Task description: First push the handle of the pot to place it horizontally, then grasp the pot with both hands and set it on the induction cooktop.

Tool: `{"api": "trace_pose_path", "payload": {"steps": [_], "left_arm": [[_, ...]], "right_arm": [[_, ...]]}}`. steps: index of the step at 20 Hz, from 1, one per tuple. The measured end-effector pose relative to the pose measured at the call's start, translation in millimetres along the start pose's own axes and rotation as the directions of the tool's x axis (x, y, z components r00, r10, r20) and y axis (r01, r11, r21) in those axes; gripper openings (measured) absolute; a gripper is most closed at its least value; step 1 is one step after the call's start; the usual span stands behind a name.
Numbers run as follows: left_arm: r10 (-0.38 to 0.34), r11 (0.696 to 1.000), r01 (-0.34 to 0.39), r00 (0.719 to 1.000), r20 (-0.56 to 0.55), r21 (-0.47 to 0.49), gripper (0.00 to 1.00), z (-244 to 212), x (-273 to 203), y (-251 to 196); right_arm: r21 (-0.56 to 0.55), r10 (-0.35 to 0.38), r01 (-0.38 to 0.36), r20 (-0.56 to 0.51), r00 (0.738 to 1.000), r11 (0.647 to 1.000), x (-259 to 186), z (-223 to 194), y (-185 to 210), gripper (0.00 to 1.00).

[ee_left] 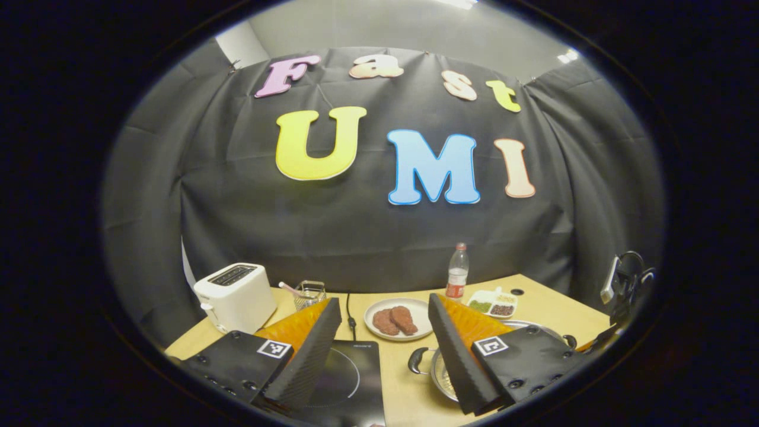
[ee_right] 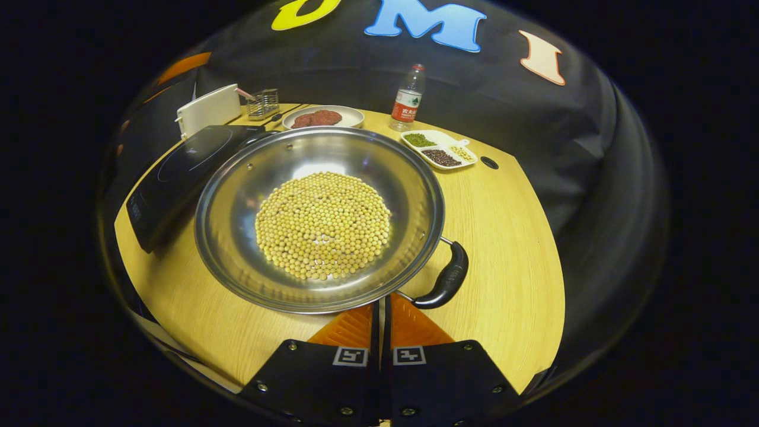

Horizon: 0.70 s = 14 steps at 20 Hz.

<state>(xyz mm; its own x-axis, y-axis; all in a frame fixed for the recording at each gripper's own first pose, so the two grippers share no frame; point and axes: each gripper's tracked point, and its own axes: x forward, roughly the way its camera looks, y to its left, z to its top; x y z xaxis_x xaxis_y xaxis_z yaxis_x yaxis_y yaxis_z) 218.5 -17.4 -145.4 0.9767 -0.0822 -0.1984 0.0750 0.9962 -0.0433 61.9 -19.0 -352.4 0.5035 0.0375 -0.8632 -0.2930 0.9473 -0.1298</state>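
Pot point(ee_right: 320, 219) of beans sits beside the induction cooktop point(ee_right: 178, 172), plate point(ee_right: 323, 117) behind.

A pale wooden tabletop point(ee_right: 504, 249) with a curved edge stands before a creased black cloth wall point(ee_left: 237, 196), beneath a light grey ceiling point(ee_left: 379, 24) with bright lamps.

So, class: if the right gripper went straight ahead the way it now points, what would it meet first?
The right gripper, fingers closed together, points at the near rim of the pot, just left of its black handle. It would probably meet that rim first, though its height above the table is unclear.
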Motion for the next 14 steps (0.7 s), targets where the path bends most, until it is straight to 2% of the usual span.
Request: {"api": "trace_pose_path", "payload": {"steps": [1, 3, 4, 5, 8, 10, 12, 14], "left_arm": [[0.012, 1.000, -0.012, 1.000, -0.007, 0.012, 0.96, -3, 0, -2], [0.031, 0.999, -0.030, 0.999, -0.028, 0.017, 0.93, -14, 0, -9], [0.036, 0.999, -0.036, 0.999, -0.041, 0.016, 0.96, -21, 0, -14], [0.042, 0.999, -0.041, 0.998, -0.056, 0.020, 0.93, -28, 1, -17], [0.059, 0.997, -0.055, 0.994, -0.088, 0.048, 1.00, -46, 3, -28], [0.059, 0.997, -0.054, 0.992, -0.114, 0.048, 0.96, -60, 6, -36], [0.050, 0.998, -0.045, 0.988, -0.149, 0.037, 1.00, -76, 11, -46], [0.045, 0.998, -0.036, 0.984, -0.172, 0.052, 0.93, -87, 17, -53]], "right_arm": [[0.001, 0.003, -0.003, 0.003, 1.000, 1.000, 3, 3, -6, 0.01], [0.007, 0.012, -0.012, 0.007, 1.000, 1.000, 9, 6, -18, 0.01], [0.011, 0.011, -0.011, 0.012, 1.000, 1.000, 12, 10, -26, 0.01], [0.017, 0.006, -0.007, 0.023, 1.000, 1.000, 15, 14, -32, 0.01], [0.036, 0.002, -0.004, 0.059, 0.998, 0.999, 22, 28, -46, 0.01], [0.065, -0.004, -0.002, 0.095, 0.996, 0.998, 24, 40, -56, 0.01], [0.097, -0.014, 0.002, 0.126, 0.992, 0.995, 29, 52, -63, 0.01], [0.118, -0.026, 0.009, 0.148, 0.989, 0.993, 31, 62, -70, 0.01]]}}
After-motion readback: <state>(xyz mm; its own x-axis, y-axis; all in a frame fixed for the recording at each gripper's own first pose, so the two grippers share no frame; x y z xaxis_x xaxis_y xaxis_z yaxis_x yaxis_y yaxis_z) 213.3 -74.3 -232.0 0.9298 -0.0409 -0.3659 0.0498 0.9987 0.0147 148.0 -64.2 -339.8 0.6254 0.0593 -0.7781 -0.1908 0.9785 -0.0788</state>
